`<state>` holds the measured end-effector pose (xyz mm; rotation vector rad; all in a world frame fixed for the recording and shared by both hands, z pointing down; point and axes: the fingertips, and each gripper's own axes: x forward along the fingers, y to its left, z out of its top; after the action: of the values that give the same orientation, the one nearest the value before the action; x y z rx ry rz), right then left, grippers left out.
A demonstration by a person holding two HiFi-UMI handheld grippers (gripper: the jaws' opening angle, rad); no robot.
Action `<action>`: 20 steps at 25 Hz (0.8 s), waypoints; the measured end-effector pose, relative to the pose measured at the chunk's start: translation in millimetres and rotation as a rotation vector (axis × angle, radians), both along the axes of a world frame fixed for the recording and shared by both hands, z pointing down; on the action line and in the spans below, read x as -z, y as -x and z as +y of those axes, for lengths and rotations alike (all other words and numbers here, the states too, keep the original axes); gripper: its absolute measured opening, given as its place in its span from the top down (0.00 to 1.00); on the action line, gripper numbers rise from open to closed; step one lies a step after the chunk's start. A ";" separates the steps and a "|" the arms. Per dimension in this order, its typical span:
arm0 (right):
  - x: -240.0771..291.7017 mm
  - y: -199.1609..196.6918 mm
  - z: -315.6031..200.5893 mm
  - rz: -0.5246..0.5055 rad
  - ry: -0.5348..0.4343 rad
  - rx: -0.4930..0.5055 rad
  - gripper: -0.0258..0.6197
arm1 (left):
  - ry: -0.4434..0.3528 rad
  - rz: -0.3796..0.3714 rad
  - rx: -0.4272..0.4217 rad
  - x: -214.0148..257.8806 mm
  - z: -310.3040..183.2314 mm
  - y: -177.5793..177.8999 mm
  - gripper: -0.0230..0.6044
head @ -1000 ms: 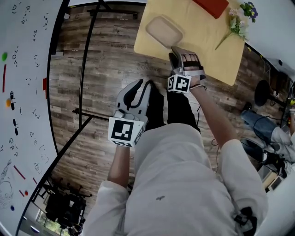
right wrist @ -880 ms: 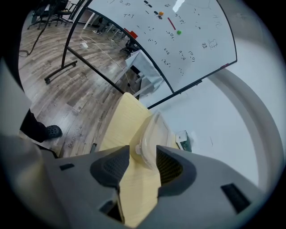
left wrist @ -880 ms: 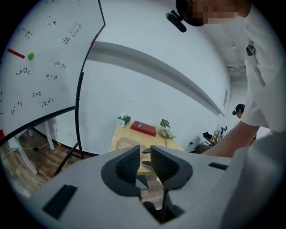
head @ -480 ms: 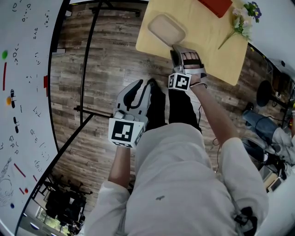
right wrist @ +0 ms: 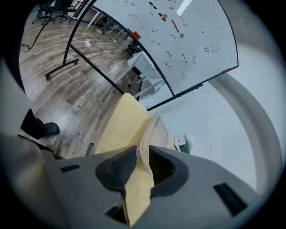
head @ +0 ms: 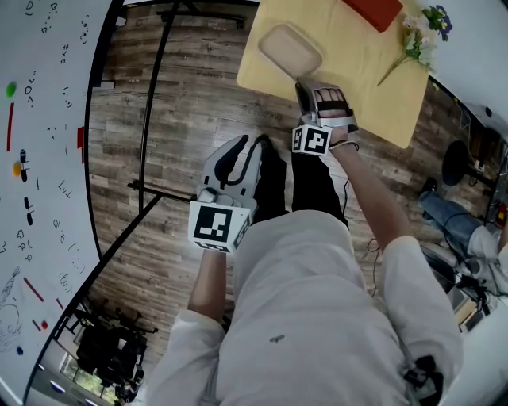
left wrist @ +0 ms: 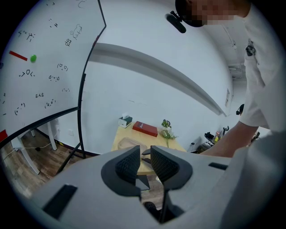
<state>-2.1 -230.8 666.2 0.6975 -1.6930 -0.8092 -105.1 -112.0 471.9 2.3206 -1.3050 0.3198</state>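
Head view: right gripper (head: 305, 86) clamps the near rim of a beige rounded-rectangular plastic box (head: 290, 49) on the pale yellow wooden table (head: 357, 63). Left gripper view: left gripper (left wrist: 145, 159) has its jaws narrowly apart, empty. Right gripper view: only the thin rim is pinched, so I'd expect the box to tilt or slip out.

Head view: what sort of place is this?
Probably an office or meeting room: a large marked-up whiteboard on a stand, office chairs beyond it, and a small wooden table with a book and flowers, on wood-plank flooring.
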 end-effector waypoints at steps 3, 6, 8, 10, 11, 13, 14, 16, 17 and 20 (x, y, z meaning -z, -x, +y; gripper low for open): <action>0.1 0.7 1.0 0.001 0.003 -0.001 0.83 | 0.000 0.000 0.000 0.3 1.0 1.4 0.85; 0.5 -0.5 0.8 0.001 0.003 -0.001 0.85 | -0.002 -0.001 0.004 1.2 0.8 2.0 0.85; 1.4 -0.7 0.2 0.003 -0.001 0.000 0.86 | -0.003 -0.002 0.006 1.5 0.6 2.7 0.85; 2.1 -0.2 0.0 0.005 -0.003 0.002 0.87 | -0.004 -0.001 0.006 1.5 0.7 3.5 0.85; 2.3 -0.1 0.1 0.004 -0.003 0.002 0.87 | -0.004 -0.001 0.006 1.5 0.7 3.6 0.85; 2.8 -0.2 0.2 0.003 -0.003 0.003 0.88 | -0.006 -0.001 0.006 1.7 0.6 3.6 0.85; 3.3 -0.2 0.2 0.003 -0.004 0.004 0.88 | -0.007 0.000 0.006 1.9 0.5 3.6 0.85; 4.9 0.1 0.0 0.005 -0.010 0.007 0.88 | -0.009 0.001 0.007 2.4 0.4 4.0 0.85; 6.0 0.2 -0.2 0.006 -0.012 0.008 0.88 | -0.010 0.001 0.007 2.7 0.3 4.2 0.85; 9.1 -0.1 -0.4 0.002 -0.016 0.007 0.88 | -0.011 0.003 0.007 3.9 0.4 4.3 0.85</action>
<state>-2.0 -231.3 657.1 0.7016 -1.6895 -0.8286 -109.5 -111.7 468.0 2.3244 -1.3160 0.3079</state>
